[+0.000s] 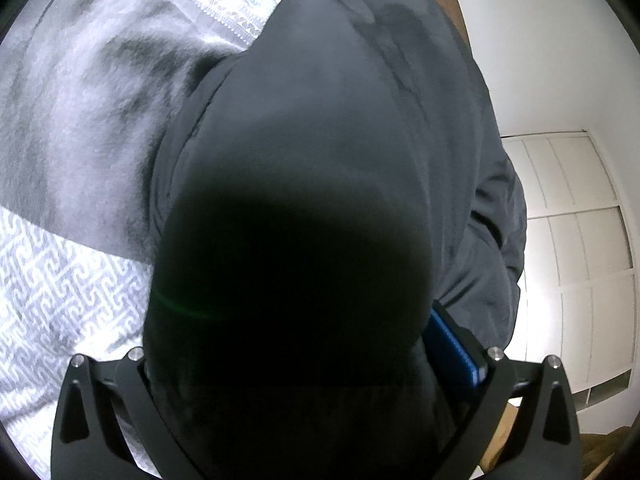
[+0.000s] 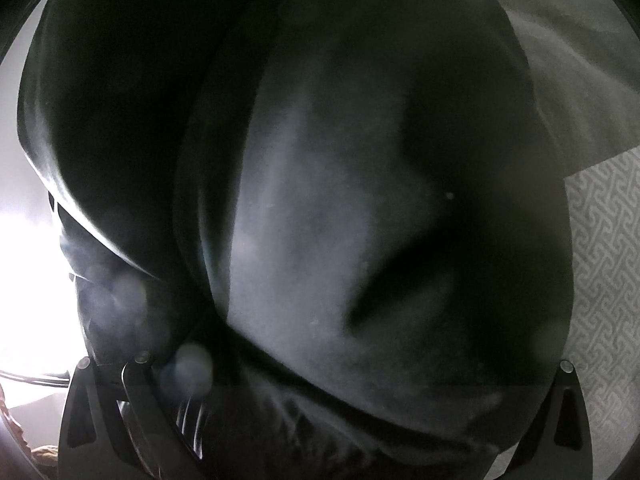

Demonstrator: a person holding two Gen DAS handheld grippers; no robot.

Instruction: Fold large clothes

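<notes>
A large dark grey garment [image 1: 320,140] fills the middle of the left wrist view and hangs over my left gripper [image 1: 304,344]. Its cloth hides the left fingertips; only a blue pad [image 1: 452,344] on the right finger shows, pressed against the fabric. The same dark garment [image 2: 320,200] covers nearly all of the right wrist view and drapes over my right gripper [image 2: 320,360], hiding both fingers. Both grippers look closed on bunched cloth and hold it lifted above the bed.
A grey blanket [image 1: 80,100] lies on a white and grey patterned bedspread [image 1: 60,288], which also shows in the right wrist view [image 2: 600,260]. White cabinet doors [image 1: 580,220] and a white wall [image 1: 540,40] stand at the right. Bright light glares at left [image 2: 28,260].
</notes>
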